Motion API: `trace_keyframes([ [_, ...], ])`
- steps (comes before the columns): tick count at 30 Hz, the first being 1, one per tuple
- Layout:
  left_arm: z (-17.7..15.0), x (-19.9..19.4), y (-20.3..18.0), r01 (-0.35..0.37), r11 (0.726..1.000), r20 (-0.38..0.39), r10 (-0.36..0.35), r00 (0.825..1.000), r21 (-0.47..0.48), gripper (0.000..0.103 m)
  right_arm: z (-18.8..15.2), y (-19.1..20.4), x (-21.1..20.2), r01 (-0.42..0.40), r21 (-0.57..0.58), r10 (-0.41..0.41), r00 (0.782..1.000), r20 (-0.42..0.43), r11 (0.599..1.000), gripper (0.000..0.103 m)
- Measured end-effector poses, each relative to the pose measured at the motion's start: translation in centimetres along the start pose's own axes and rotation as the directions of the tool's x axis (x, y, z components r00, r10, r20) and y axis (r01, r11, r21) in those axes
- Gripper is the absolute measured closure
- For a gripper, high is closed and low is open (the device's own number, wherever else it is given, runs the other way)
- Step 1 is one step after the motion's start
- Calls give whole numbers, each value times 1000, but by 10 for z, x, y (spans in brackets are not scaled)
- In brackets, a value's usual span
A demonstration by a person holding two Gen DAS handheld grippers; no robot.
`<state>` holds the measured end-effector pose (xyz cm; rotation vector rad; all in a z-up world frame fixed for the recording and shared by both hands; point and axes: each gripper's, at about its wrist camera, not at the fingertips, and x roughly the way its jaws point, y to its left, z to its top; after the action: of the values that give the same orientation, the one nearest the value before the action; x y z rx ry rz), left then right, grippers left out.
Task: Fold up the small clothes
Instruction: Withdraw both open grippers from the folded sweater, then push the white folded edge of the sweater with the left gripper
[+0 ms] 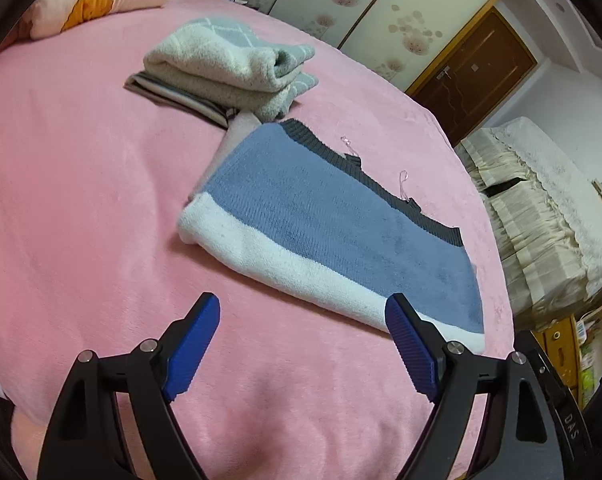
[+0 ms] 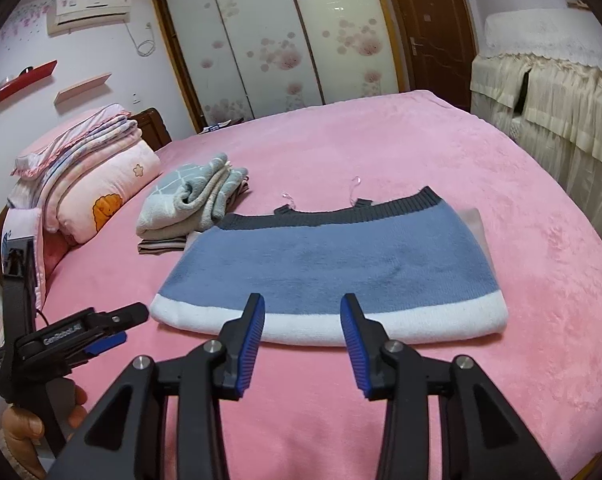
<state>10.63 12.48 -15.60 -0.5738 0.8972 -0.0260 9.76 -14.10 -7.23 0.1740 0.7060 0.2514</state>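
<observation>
A: Left tongs point(image 1: 303, 306)?
B: Spread wide, nothing between the blue pads point(image 1: 193, 344). They hang above the pink bed cover point(image 1: 81, 200), just short of the skirt's white hem.
A: Right tongs point(image 2: 303, 308)?
B: Parted too, narrower gap, empty. Tips sit in front of the white hem band, not touching it as far as I can see.
A: Task item?
B: Blue knit skirt point(image 2: 329, 264), folded flat, lying mid-bed. White band along the side toward the near edge of the bed, dark grey ribbed waistband point(image 2: 381, 208) toward the far edge. Two clear hanger loops point(image 2: 355, 190) stick out past the waistband. A bit of pale lining shows at the skirt's right side in the right wrist view.
A: Anything else on the bed?
B: Stack of folded clothes point(image 2: 189, 204), grey-green and cream knit on top, a striped piece point(image 2: 161, 246) under it. It sits toward the headboard side, just beside the skirt's waistband corner; touching or not, can't tell. Pillow and folded quilts point(image 2: 89, 168) at the head end.
A: Person?
B: A hand point(image 2: 25, 432) on the left tool's grip, low left corner of the right wrist view.
A: Background?
B: Sliding wardrobe doors point(image 2: 269, 40) with flower print, brown door point(image 2: 425, 20), lace-covered furniture point(image 2: 549, 80) off the bed's right side.
</observation>
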Motion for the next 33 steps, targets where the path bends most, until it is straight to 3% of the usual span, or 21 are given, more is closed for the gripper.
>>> trace_keyframes([
  [10, 3, 47, 38, 50, 989, -21, -53, 998, -136, 19, -11, 10, 33, 10, -41, -12, 999, -41, 999, 63],
  [17, 4, 86, 73, 139, 947, 28, -137, 990, -289, 19, -20, 10, 59, 9, -35, -12, 997, -83, 999, 63],
  [23, 12, 103, 73, 197, 945, 120, -171, 978, -262, 17, -22, 12, 74, 5, -40, -8, 996, -90, 999, 63],
  [33, 33, 130, 64, 204, 943, 179, -161, 971, -261, 10, -15, 13, 87, 23, -55, -27, 997, -71, 998, 63],
])
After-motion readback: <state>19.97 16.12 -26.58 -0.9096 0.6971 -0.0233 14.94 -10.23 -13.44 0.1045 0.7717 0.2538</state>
